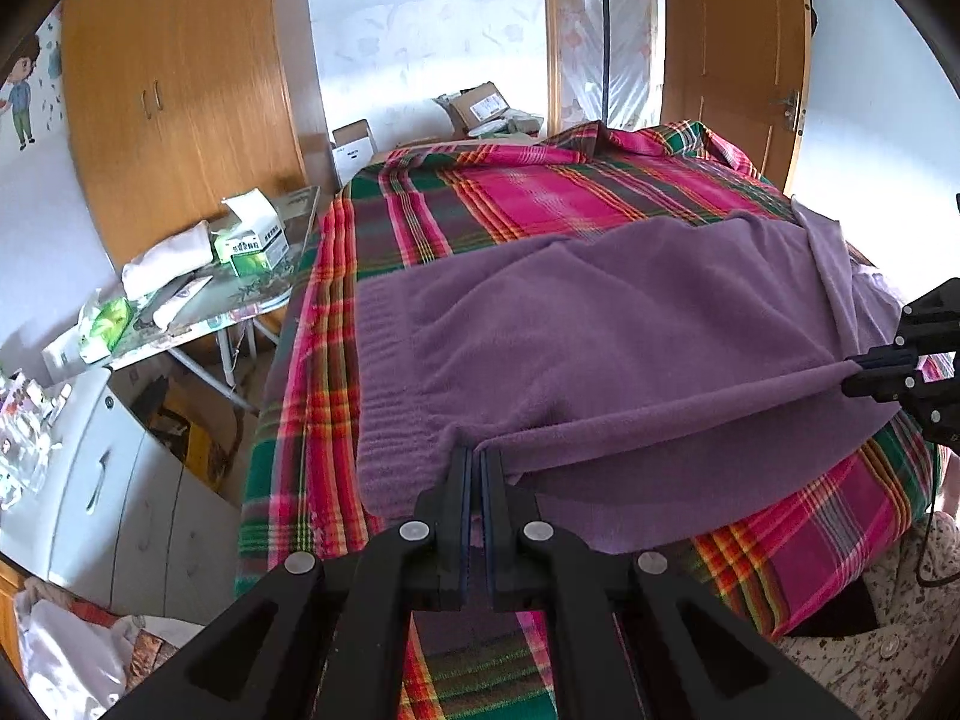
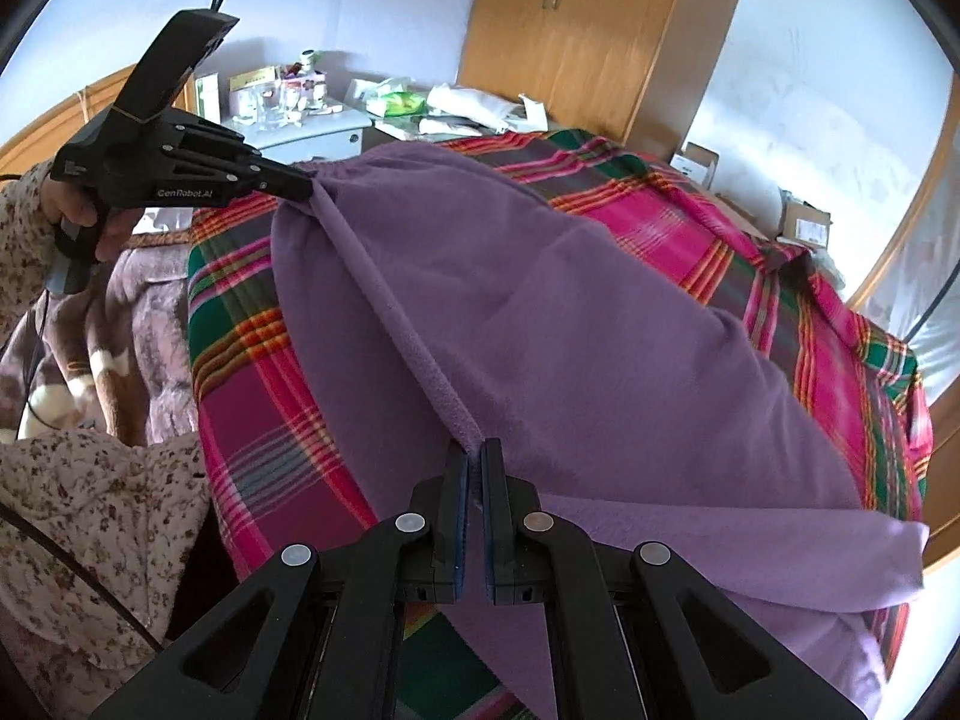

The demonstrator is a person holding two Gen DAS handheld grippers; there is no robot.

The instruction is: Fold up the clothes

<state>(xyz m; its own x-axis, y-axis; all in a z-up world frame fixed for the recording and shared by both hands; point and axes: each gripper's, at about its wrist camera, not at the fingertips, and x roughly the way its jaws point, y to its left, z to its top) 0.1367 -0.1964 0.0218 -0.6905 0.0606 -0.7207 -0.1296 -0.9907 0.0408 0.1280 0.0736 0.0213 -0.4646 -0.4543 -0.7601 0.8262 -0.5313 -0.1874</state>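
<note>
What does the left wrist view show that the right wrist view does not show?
Only the left wrist view shows a door with a metal handle and the left gripper from behind. Only the right wrist view shows the person's hand holding the left gripper, a floral sleeve, and a brown blanket. Both show the purple garment stretched taut between both shut grippers, the right gripper, the plaid bedcover and the wooden wardrobe.

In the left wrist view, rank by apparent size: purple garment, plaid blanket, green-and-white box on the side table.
1. plaid blanket and purple garment: look alike in visible area, unsure.
2. green-and-white box, clearly smallest, though farther from the camera.
</note>
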